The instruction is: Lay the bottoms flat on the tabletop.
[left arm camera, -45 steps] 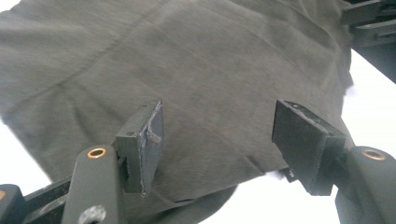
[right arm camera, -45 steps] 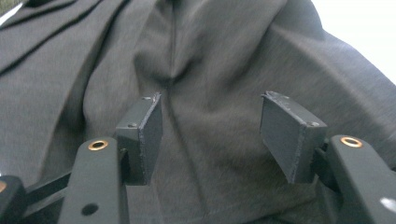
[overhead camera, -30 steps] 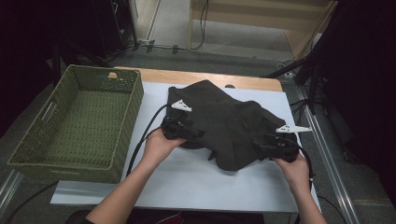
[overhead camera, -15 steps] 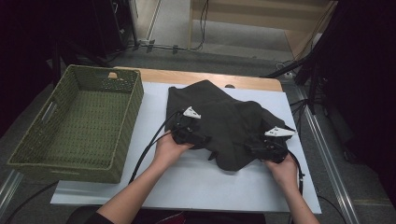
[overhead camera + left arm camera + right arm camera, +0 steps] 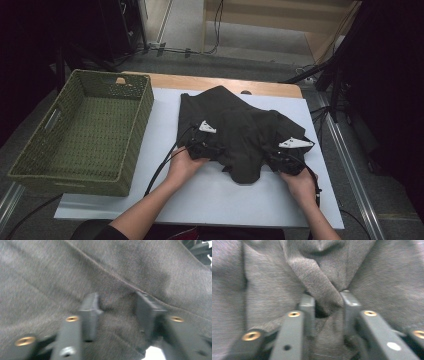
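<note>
Dim room, white-covered worktop (image 5: 210, 200). A dark garment (image 5: 240, 130) is spread right of the green basket (image 5: 80, 132). Its near edge is pinched by the left gripper (image 5: 116, 306) and right gripper (image 5: 324, 303), fingers just closed on cloth folds, likely for lifting or folding.

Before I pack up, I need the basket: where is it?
In the high view the basket sits at the table's left, beside the dark garment.

Garment (image 5: 240, 135) hides tongs' tips; gripper views blurred.
</note>
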### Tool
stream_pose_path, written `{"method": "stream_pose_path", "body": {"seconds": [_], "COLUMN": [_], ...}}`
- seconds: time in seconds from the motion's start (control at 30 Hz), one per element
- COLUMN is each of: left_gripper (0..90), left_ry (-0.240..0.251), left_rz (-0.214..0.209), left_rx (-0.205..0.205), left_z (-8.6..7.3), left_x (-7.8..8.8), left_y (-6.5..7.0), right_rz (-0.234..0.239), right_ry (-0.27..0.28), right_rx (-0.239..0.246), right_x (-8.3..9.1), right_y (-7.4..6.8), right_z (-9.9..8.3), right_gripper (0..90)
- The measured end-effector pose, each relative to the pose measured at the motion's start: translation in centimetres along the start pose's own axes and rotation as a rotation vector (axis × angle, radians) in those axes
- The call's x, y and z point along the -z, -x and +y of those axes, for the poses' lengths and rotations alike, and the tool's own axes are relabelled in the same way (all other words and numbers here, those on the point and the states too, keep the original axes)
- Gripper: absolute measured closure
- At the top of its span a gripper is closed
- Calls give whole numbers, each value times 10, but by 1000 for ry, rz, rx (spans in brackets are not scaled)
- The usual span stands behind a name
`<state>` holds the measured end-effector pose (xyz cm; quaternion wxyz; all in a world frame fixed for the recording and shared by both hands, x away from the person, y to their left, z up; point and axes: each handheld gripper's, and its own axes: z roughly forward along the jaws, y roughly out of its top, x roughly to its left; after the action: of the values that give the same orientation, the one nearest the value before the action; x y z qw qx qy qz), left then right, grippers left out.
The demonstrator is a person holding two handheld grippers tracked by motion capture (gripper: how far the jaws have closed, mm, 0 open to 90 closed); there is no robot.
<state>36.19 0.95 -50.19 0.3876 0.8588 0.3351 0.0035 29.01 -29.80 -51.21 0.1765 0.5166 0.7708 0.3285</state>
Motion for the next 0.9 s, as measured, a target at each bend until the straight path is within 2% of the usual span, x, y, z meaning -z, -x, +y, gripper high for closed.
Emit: {"method": "stream_pose_path", "body": {"seconds": [0.1,0.17,0.2,0.3,0.37,0.53,0.6,0.63,0.73,0.8,0.9], "left_gripper": [760,835,865,889,891,891,853,816,718,638,578], "left_ry": [-15,-40,-57,-86,-86,-59,-39,-25,-1,9,4], "left_rz": [-21,-24,-32,-52,-64,-70,-75,-89,-92,-83,-73], "left_rx": [17,15,21,41,55,66,69,75,79,66,36], "left_z": [-1,0,1,4,5,11,12,12,17,19,23], "left_x": [1,3,4,13,20,41,48,52,59,61,61], "left_y": [-1,0,-1,-3,-4,-5,-6,-6,-5,-2,5], "right_rz": [54,142,168,210,241,275,297,300,309,319,319], "right_ry": [-33,-47,-59,-68,-61,-58,-59,-62,-66,-71,-74], "right_rx": [-29,-54,-40,-20,-18,15,24,34,56,83,108], "right_x": [8,13,16,24,30,42,45,46,47,46,43], "right_y": [-1,-4,-9,-22,-29,-50,-60,-64,-77,-86,-96], "right_z": [4,5,6,6,6,4,4,3,2,3,4], "right_gripper": [795,802,804,806,807,809,809,809,809,809,809]}}
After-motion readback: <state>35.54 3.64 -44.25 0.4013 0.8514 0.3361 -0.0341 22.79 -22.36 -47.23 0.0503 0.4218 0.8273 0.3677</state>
